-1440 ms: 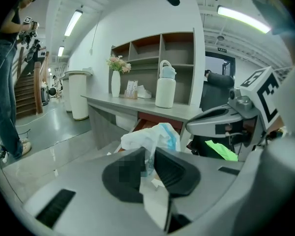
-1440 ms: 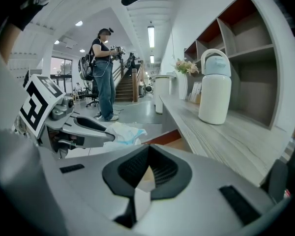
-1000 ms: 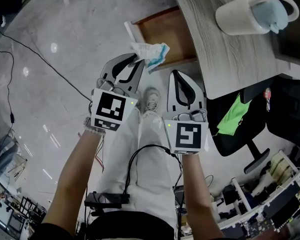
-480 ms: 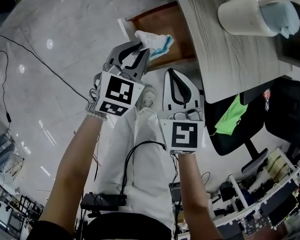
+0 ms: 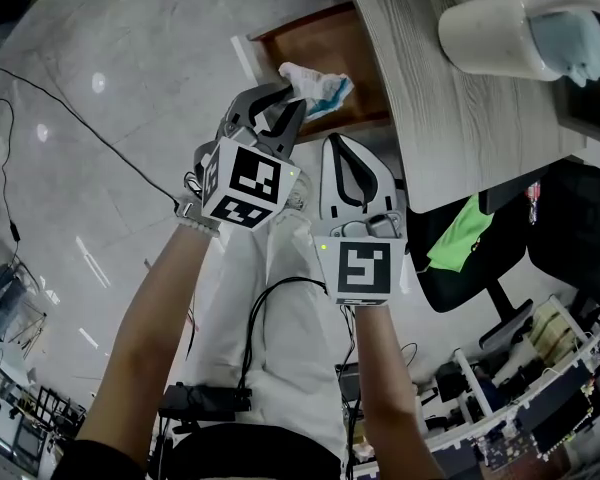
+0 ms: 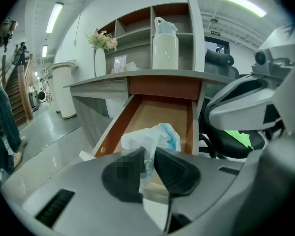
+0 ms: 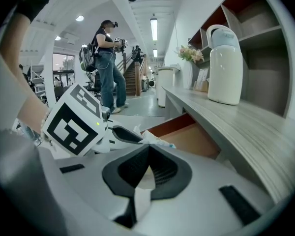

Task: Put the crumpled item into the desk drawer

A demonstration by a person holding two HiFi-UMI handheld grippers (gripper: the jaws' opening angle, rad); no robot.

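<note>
Your left tool [image 6: 148, 157] is clamped on the crumpled item [image 6: 155, 134], a white wad of thin paper or film with a blue edge. The jaws pinch its near end, and the rest puffs out past the tips.

Expect it to be very light and soft. It should squash rather than resist, and it is unlikely to break. It may cling to a pad or spring open a little when released. A bunched fold, like the one you have now, looks like the right place to hold it. A single loose flap could tear or slip out.

From the left tool, the wad sits straight ahead of the tips and touches both jaws. Beyond and below it lies the open drawer [image 5: 325, 48], pulled out from under the counter [image 5: 420, 78]. In the head view the wad appears to hang over the drawer's front part, clear of its floor.

Your right tool [image 7: 147, 163] is just beside the left one, on its right. Its jaws are closed together with nothing gripped, and its tips are short of the drawer's front rail.
</note>
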